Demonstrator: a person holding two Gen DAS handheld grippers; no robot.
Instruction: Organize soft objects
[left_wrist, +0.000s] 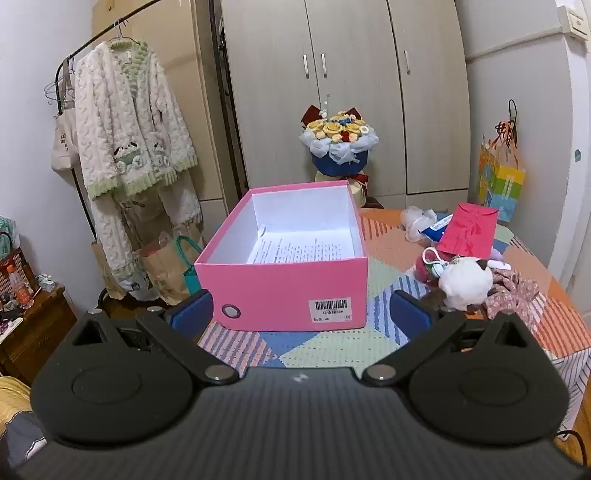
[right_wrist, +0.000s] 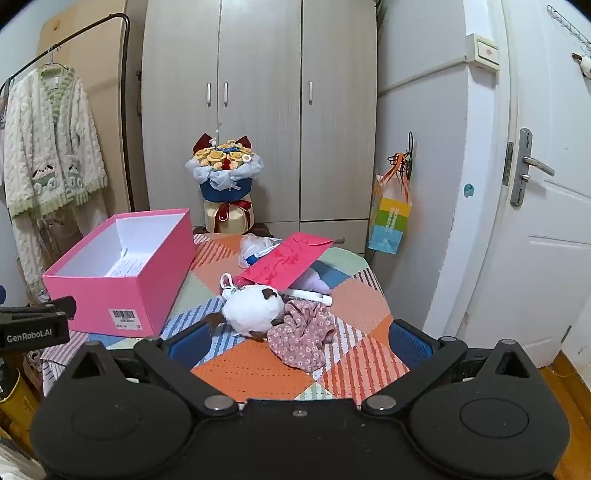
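We hold the left gripper (left_wrist: 301, 310) in front of the pink box (left_wrist: 284, 291), its jaws spread wide and empty, probably so that it can steady the box, which stands open on the patchwork table (right_wrist: 251, 369) with only a printed sheet (left_wrist: 295, 249) inside. Our right gripper (right_wrist: 299, 338) also has its 2 jaws spread and empty, and it faces the soft things lying in 1 heap to the right of the box: the white plush toy (right_wrist: 253, 308) touches the floral cloth (right_wrist: 304, 334), and the red envelope (right_wrist: 286, 264) leans over them. We judge that sorting is not yet begun, because nothing soft is in the box.
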